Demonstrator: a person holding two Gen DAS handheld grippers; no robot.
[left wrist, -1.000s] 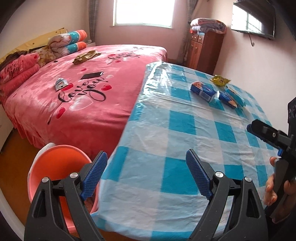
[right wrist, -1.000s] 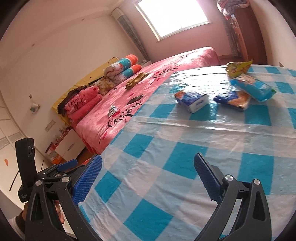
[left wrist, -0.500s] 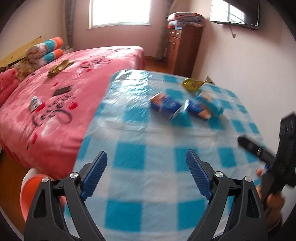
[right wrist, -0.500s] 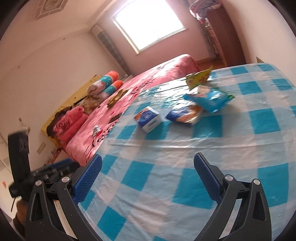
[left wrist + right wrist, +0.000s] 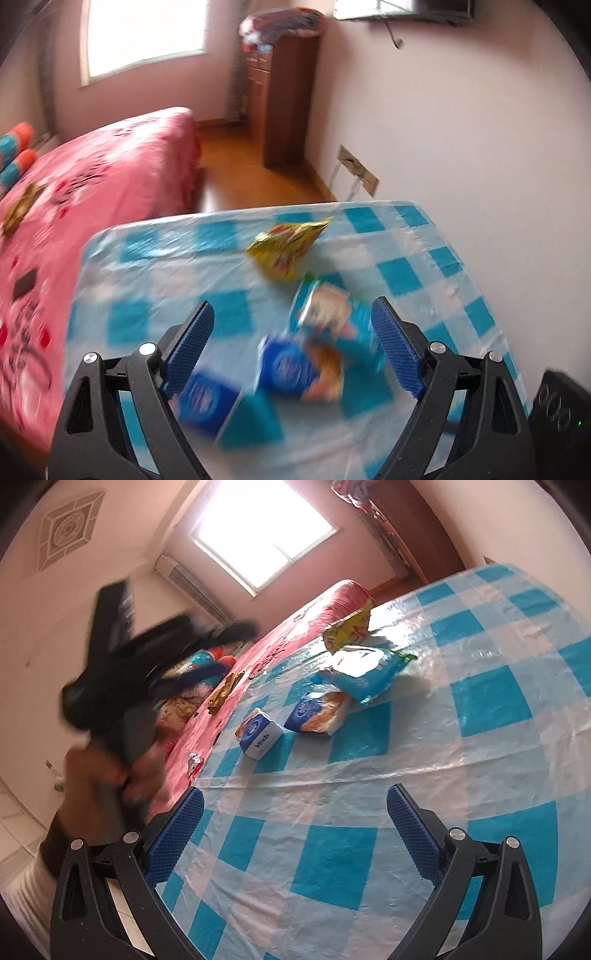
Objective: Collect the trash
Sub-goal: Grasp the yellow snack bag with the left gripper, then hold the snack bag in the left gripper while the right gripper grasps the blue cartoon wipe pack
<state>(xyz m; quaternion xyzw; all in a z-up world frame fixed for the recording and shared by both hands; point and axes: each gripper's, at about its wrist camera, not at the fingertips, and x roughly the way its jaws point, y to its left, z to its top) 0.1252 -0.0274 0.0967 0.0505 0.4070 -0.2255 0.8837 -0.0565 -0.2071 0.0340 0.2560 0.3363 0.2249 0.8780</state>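
Several pieces of trash lie on the blue checked table (image 5: pixel 480 701): a yellow snack bag (image 5: pixel 286 247) (image 5: pixel 349 629), a light blue wrapper (image 5: pixel 332 314) (image 5: pixel 369 674), a blue and orange packet (image 5: pixel 295 367) (image 5: pixel 317 712) and a small blue tissue pack (image 5: pixel 203 398) (image 5: pixel 258 734). My left gripper (image 5: pixel 291 347) is open and hovers just above the packets. It shows blurred in the right wrist view (image 5: pixel 122 686). My right gripper (image 5: pixel 295 830) is open and empty over the near part of the table.
A pink bed (image 5: pixel 74 192) stands against the table's left side, with a phone (image 5: pixel 24 282) and small items on it. A brown cabinet (image 5: pixel 284 99) stands in the far corner. A white wall (image 5: pixel 461 129) runs along the table's right edge.
My left gripper has moved forward and right across the table until it is over the packets. The right gripper has tilted and moved forward a little. Both stay open.
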